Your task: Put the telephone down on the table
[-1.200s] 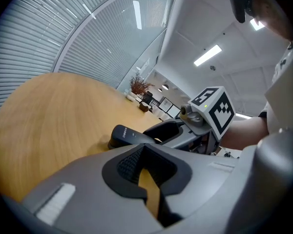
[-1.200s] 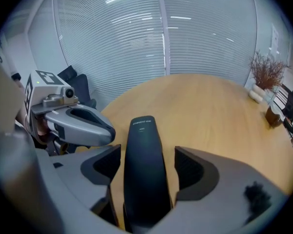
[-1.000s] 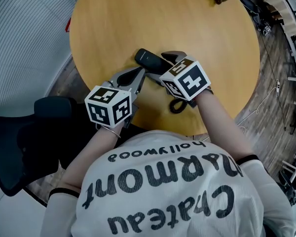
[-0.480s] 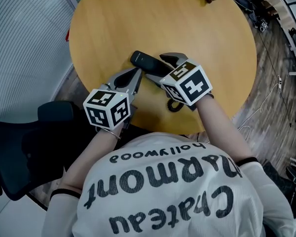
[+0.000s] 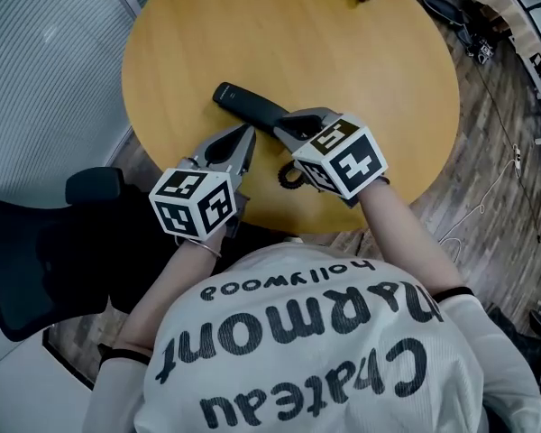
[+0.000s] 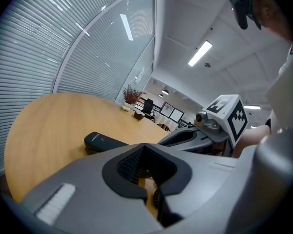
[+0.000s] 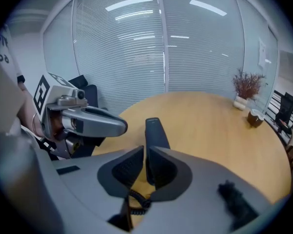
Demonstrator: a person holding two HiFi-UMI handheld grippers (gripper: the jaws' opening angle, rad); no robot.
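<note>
While closing on telephone (image 5: 243,103), right gripper (image 5: 286,126) slants down.

An office, a big round wooden table (image 5: 343,70), a black office chair (image 5: 36,260), glass walls with blinds (image 7: 122,48), long strip lights (image 6: 199,53) on a white ceiling, a small potted plant (image 7: 245,89), more desks and chairs (image 6: 158,112) far back, wires (image 5: 487,197) on the wood floor
</note>
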